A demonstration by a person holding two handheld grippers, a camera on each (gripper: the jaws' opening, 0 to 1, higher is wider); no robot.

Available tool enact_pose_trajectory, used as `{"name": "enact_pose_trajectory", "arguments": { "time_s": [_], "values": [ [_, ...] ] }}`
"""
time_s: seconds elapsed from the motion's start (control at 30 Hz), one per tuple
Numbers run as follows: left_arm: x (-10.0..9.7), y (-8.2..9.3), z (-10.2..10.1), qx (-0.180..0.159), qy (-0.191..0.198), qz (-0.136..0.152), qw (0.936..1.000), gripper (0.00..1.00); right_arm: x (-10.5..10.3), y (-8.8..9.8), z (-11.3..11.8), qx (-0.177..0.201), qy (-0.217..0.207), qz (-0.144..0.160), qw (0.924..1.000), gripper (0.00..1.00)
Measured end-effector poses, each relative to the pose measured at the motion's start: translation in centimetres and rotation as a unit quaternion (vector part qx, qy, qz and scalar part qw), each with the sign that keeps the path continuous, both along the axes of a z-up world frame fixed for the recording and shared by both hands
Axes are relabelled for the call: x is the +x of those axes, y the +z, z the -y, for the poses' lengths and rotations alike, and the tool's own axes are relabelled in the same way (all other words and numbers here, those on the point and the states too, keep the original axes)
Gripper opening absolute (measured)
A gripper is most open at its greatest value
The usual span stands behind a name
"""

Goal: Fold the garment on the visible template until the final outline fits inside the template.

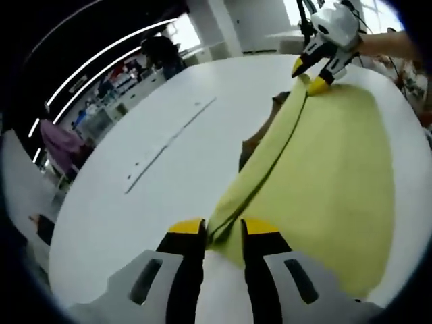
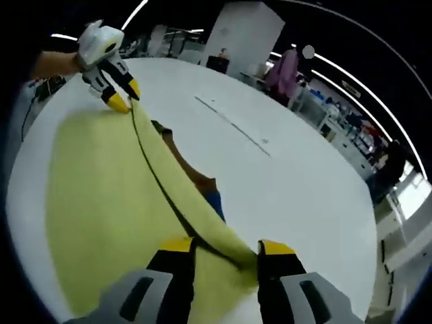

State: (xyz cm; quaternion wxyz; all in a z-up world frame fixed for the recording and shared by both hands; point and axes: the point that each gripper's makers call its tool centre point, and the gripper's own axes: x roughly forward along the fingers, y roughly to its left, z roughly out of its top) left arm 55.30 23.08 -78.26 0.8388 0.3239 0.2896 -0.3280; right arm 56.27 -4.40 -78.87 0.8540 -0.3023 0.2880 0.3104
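The left claw [image 1: 223, 231] is pinching the yellow garment [image 1: 331, 175] at one end of its lifted edge, the right claw [image 2: 226, 251] gripping the other end. Soft, light cloth (likely sagging between grips) is draping over the desk [image 1: 155, 169]; corners seem the best holds.

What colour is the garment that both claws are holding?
The garment is plain yellow-green, with a dark seam line along its lifted edge; it shows best in the left gripper view.

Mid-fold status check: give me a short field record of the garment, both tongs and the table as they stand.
garment: yellow-green fabric garment, one edge lifted into a fold ridge
left tongs: shut on the garment's near edge
right tongs: shut on the garment's edge at the other end of the ridge
under the fold: brown and blue patches, identity unclear
surface: white table with a thin dark line
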Motion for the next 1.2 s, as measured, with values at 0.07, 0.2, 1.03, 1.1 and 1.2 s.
{"name": "enact_pose_trajectory", "arguments": {
  "time_s": [0.07, 0.2, 1.03, 1.1, 1.2],
  "values": [
    [0.4, -0.2, -0.5, 0.007, 0.009, 0.007, 0.9999, 0.14, 0.2, 0.0, 0.3, -0.009, -0.003, 0.005, 0.9999, 0.25],
    [1.3, -0.5, -1.2, -0.001, 0.029, 0.015, 0.9995, 0.14, 0.6, 0.1, 0.9, -0.025, -0.006, 0.016, 0.9995, 0.17],
    [2.3, 1.1, -2.6, -0.157, 0.182, -0.017, 0.9705, 0.18, 2.2, 1.2, 4.1, 0.135, -0.174, -0.044, 0.9744, 0.26],
    [1.8, 1.5, -2.4, -0.171, 0.181, -0.024, 0.9683, 0.24, 1.9, 1.4, 4.0, 0.142, -0.173, -0.052, 0.9732, 0.32],
    [0.9, 1.7, -2.6, -0.165, 0.18, -0.035, 0.9692, 0.27, 1.0, 1.7, 3.7, 0.159, -0.175, -0.071, 0.969, 0.39]
  ]
}}
